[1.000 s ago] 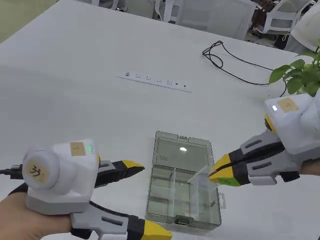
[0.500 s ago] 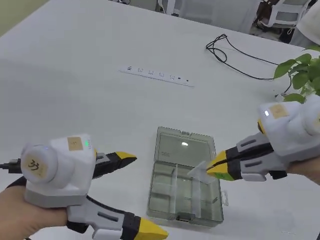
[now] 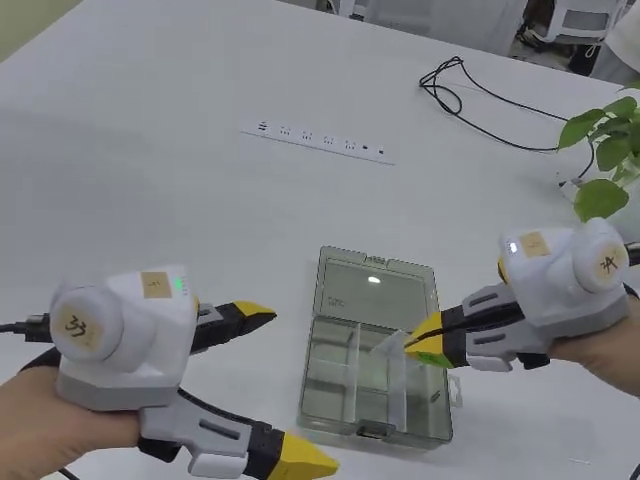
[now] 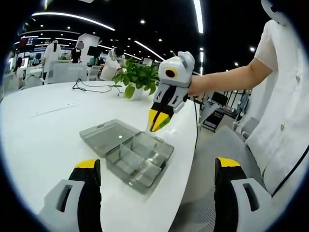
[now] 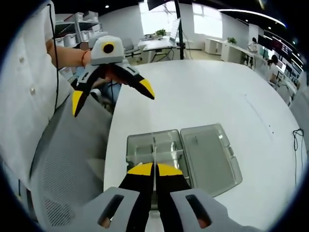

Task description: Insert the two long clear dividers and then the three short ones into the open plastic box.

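Right gripper (image 3: 412,343) pinches a clear divider (image 3: 393,352) in its closed jaws, just above the right side of the open plastic box (image 3: 312,400) on the white table (image 3: 150,150). Left gripper (image 3: 291,390) hovers left of the box, jaws spread wide, empty.

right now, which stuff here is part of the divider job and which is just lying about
Job:
- open clear plastic box
- thin clear plastic divider, held over the box by the right gripper
- left gripper, open and empty

Lying about:
- flat white power strip
- looped black cable
- green leafy plant
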Available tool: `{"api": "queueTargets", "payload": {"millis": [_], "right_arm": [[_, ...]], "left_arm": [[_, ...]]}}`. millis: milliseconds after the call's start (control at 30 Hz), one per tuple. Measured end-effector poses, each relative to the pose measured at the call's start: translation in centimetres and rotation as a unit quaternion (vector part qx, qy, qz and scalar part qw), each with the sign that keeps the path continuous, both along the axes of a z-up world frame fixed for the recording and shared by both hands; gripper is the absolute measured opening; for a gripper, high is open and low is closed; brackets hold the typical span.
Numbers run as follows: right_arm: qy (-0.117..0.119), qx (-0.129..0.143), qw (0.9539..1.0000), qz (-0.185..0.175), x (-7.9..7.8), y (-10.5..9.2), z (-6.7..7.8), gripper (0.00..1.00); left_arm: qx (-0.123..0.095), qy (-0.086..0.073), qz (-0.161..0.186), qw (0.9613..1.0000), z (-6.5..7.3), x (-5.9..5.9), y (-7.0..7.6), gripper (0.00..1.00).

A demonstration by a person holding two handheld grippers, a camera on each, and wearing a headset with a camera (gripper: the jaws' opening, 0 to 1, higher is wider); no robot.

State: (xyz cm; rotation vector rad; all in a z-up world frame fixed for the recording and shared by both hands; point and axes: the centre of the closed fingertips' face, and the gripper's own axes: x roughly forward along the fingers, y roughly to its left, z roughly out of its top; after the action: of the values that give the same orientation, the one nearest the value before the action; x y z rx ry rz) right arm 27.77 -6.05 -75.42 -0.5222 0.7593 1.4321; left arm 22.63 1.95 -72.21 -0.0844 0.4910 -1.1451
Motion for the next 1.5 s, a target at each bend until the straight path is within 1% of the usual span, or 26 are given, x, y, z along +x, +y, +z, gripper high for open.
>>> {"api": "queueTargets", "payload": {"millis": [433,567,700,867,1033,1300,1500], "right_arm": [[0.0,0.0,1.0,-0.003,0.0,-0.1,-0.6,0.03],[-0.005,0.002,1.0,-0.001,-0.1,0.0,-0.6,0.02],[-0.02,-0.002,0.9997,0.016,-0.4,0.5,-0.8,0.02],[-0.024,-0.001,0.9994,0.026,-0.4,0.8,-0.8,0.02],[-0.036,-0.009,0.9983,0.044,-0.7,1.3,-1.0,0.02],[-0.038,-0.009,0.998,0.05,-0.6,1.6,-1.2,0.02],[-0.03,-0.005,0.9986,0.042,-0.8,1.5,-1.4,0.02]], "left_arm": [[-0.007,0.002,0.002,1.0,0.1,0.2,-0.3,1.0],[-0.008,0.003,0.0,1.0,0.1,0.1,-0.4,1.0],[-0.008,0.004,0.0,1.0,0.0,0.1,-0.4,0.99],[-0.007,0.004,0.001,1.0,0.0,0.1,-0.3,0.99],[-0.009,0.006,0.004,0.9999,0.0,0.1,-0.2,0.99],[-0.01,0.005,0.005,0.9999,0.0,0.2,-0.2,0.98],[-0.011,0.006,0.004,0.9999,0.1,0.1,-0.3,0.98]]}}
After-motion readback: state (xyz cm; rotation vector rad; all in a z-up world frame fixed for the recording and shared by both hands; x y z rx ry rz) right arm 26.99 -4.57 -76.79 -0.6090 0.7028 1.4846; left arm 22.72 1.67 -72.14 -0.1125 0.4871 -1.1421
